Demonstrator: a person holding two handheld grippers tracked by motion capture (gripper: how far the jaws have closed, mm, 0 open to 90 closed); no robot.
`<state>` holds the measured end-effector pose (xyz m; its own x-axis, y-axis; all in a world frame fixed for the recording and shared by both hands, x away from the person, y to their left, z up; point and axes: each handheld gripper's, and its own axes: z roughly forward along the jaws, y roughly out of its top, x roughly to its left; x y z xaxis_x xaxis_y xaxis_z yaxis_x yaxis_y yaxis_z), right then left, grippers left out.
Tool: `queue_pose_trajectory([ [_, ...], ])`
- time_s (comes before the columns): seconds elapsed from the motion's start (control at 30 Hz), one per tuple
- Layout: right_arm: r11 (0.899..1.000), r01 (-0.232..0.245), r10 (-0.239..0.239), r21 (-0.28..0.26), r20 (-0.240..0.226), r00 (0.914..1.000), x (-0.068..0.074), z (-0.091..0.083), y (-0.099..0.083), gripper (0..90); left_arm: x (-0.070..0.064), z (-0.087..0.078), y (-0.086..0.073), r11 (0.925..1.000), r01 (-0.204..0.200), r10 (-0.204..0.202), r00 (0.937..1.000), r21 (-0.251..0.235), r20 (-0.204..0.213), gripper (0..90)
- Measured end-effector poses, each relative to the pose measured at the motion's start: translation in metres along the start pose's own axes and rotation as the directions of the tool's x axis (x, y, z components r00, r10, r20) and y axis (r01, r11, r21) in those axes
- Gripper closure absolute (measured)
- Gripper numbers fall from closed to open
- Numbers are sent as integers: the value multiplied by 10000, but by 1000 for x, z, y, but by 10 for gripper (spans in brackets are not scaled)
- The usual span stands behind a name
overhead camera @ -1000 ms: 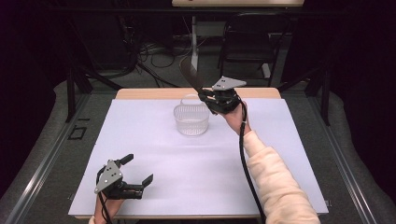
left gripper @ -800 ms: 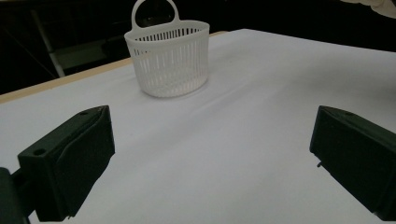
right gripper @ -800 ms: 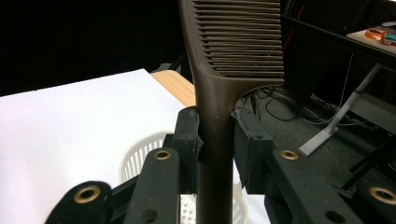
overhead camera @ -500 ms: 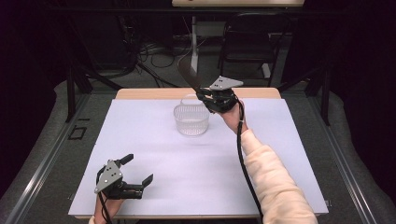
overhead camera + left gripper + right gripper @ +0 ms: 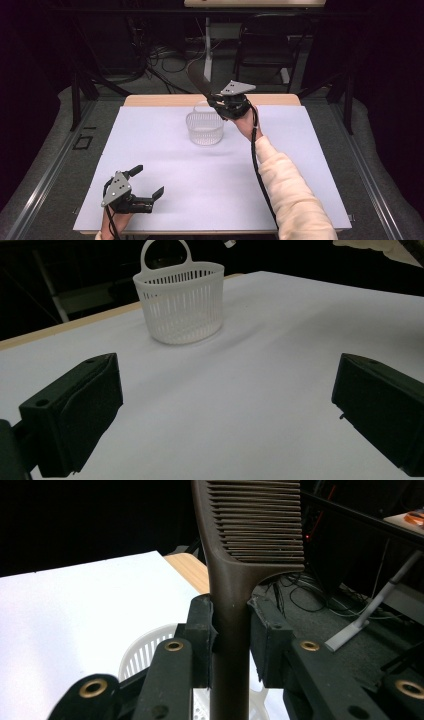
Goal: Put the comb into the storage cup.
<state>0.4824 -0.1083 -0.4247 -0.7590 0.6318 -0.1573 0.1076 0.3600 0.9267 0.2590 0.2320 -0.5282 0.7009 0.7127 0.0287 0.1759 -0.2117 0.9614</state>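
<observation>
Gripping the handle of a brown comb (image 5: pixel 229 630), the jaws of the right gripper (image 5: pixel 231 640) press on it from both sides, just below where the teeth begin. The comb stands up out of the jaws, its toothed part rising past the top of the right gripper view. In the high view the right gripper (image 5: pixel 220 101) hangs in the air at the far side of the table, over the far right rim of the basket (image 5: pixel 205 128), and the comb (image 5: pixel 199 80) slants up and to the left from it, beyond the table's far edge.

The basket is white, slotted, with a loop handle at its far side; it stands upright on the white sheet (image 5: pixel 210 175), in the far middle. Its inside looks bare in the left gripper view (image 5: pixel 179 302).

The left gripper (image 5: pixel 148 182) rests low at the near left corner of the sheet, well apart from the basket. Its jaws are spread wide with nothing between them, white sheet showing in the gap.

A sleeve (image 5: pixel 292 200) in a pale colour runs from the near right edge up to the right gripper.
</observation>
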Motion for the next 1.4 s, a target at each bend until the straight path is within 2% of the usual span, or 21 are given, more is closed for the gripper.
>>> queue_pose_trajectory([
  [0.5, 9997, 248, -248, 11, -267, 9993, 0, 11, -2, 727, 0, 0, 0, 10000, 18, -18, 10000, 3, -16, 0],
  [0.93, 9990, 434, -435, -66, -248, 9987, 2, 18, -5, 727, 0, 0, 0, 10000, 14, -14, 10000, 5, -13, 0],
  [1.4, 9991, 426, -427, -43, -279, 9987, 5, 28, -10, 727, 0, -1, 0, 10000, 14, -14, 10000, -8, -35, 0],
])
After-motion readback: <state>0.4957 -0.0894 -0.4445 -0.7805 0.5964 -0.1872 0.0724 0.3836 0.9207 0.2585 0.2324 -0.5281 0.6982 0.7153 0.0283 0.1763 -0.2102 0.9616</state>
